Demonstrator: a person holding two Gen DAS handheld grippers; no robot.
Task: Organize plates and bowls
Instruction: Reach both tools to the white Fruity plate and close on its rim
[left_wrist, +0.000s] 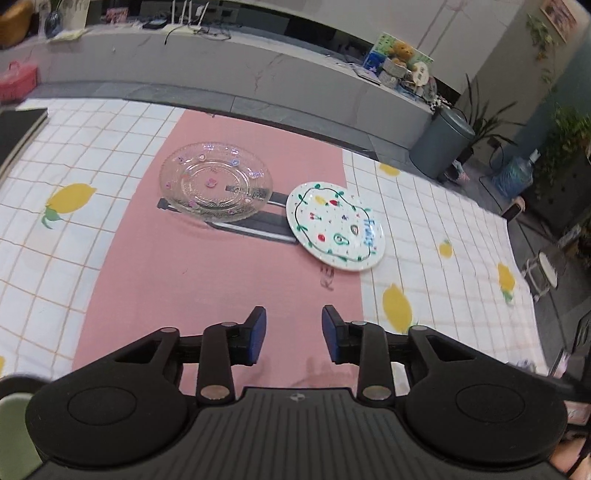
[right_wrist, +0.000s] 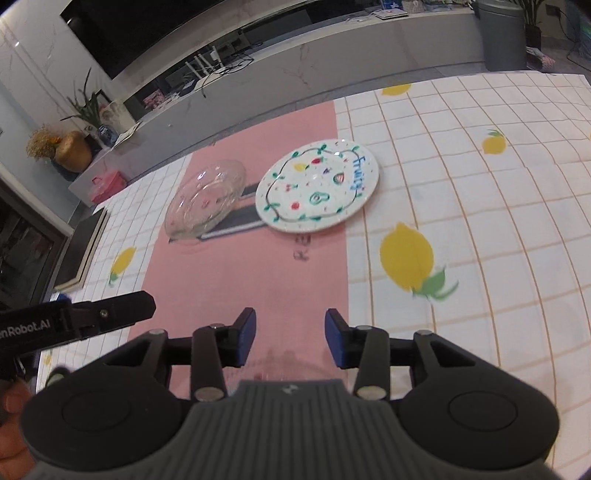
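A clear glass plate (left_wrist: 216, 182) with small coloured flowers lies on the pink mat (left_wrist: 207, 280). Right beside it lies a white plate (left_wrist: 334, 227) painted with fruits and a green vine, half over the mat's edge. Both show in the right wrist view too: the glass plate (right_wrist: 205, 197) to the left, the white plate (right_wrist: 317, 184) to the right. My left gripper (left_wrist: 293, 334) hovers open over the near part of the mat, with nothing between its blue pads. My right gripper (right_wrist: 290, 338) is open and empty as well, well short of the plates.
A checked cloth with lemons (right_wrist: 461, 206) covers the table. A dark printed strip (left_wrist: 255, 223) on the mat runs under both plates. The left gripper's body (right_wrist: 74, 321) juts in at the left of the right wrist view. A grey bin (left_wrist: 441, 144) stands beyond the table.
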